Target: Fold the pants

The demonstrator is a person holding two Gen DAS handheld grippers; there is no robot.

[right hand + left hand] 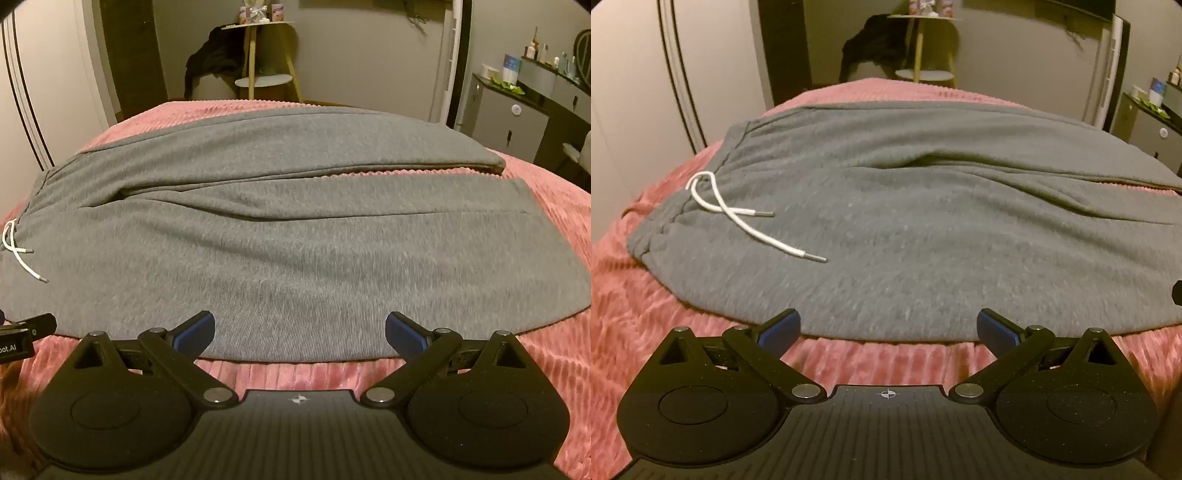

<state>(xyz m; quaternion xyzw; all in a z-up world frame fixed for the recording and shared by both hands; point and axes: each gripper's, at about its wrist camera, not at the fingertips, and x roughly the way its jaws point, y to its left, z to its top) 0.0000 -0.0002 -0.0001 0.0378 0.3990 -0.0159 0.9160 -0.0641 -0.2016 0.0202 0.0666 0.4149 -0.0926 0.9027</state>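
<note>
- Left wrist view: one pair of grey sweatpants [905, 221] lies spread flat across a pink bedspread [635, 295], waistband to the left and both legs running off to the right.
- The waistband [672, 210] is gathered and puckered; a white drawstring [738, 218] comes out of it, and its two loose ends cross on the fabric, each tipped with a small metal-looking aglet.
- The cloth looks like soft, matte fleece knit, with a long shallow crease where the two legs part.
- The bedspread is plush with raised ribs in rows.
- The left gripper [888, 328] sits low at the near edge of the sweatpants, its two black fingers spread wide with nothing between them; the blue ribbed pads [779, 328] overlap the hem of fabric in the picture, though contact cannot be judged.
- Right wrist view: the sweatpants [295, 258] show both legs side by side, a narrow strip of bedspread [406, 171] visible between them towards the cuffs; the far leg ends in a rounded cuff [495, 162], the near one in a straight hem.
- The drawstring [18, 254] shows at the far left edge.
- The right gripper [299, 332] is likewise released, fingers wide apart at the near edge of the near leg, with its blue pads [404, 334] over the fabric border.
- Part of the left gripper [26, 328] pokes in from the left.
- Behind the bed stand one round wooden side table [262, 55] with two tiers, a dark garment [210, 59] heaped beside it, and a grey cabinet [509, 122] on the right.
</note>
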